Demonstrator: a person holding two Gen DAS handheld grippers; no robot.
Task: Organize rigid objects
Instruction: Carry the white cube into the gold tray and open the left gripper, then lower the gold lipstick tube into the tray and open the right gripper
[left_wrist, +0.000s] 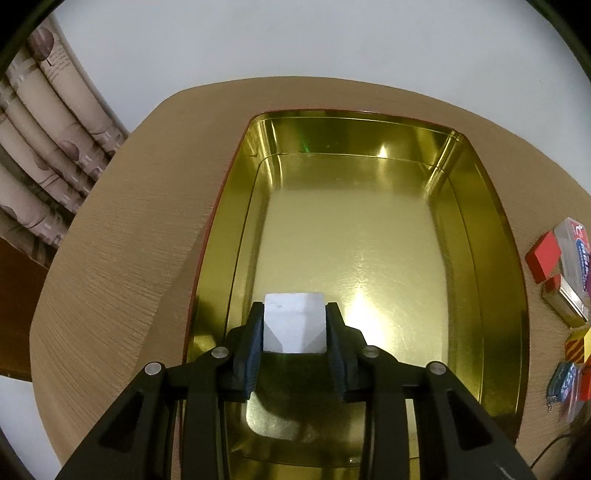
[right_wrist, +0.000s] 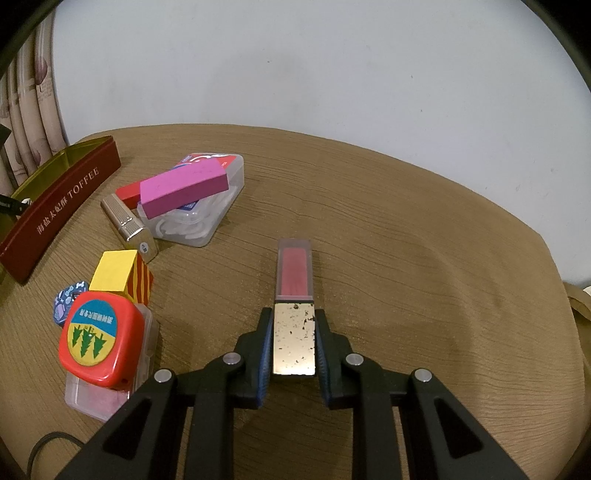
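My left gripper (left_wrist: 294, 325) is shut on a white block (left_wrist: 293, 323) and holds it over the near end of an open gold-lined tin (left_wrist: 480, 229). The tin holds nothing else that I can see. My right gripper (right_wrist: 294, 339) is shut on a lip gloss tube (right_wrist: 294, 280) by its gold cap, with the clear pink end pointing away over the table. The tin's dark red side, marked TOFFEE (right_wrist: 62, 206), shows at the left of the right wrist view.
Left of the right gripper lie a pink block (right_wrist: 183, 188) on a clear plastic box (right_wrist: 207, 218), a red block (right_wrist: 127, 195), a silver case (right_wrist: 129, 227), a yellow striped block (right_wrist: 122, 277) and a red tape measure (right_wrist: 99, 343). A black cable (right_wrist: 48, 443) lies at the near edge.
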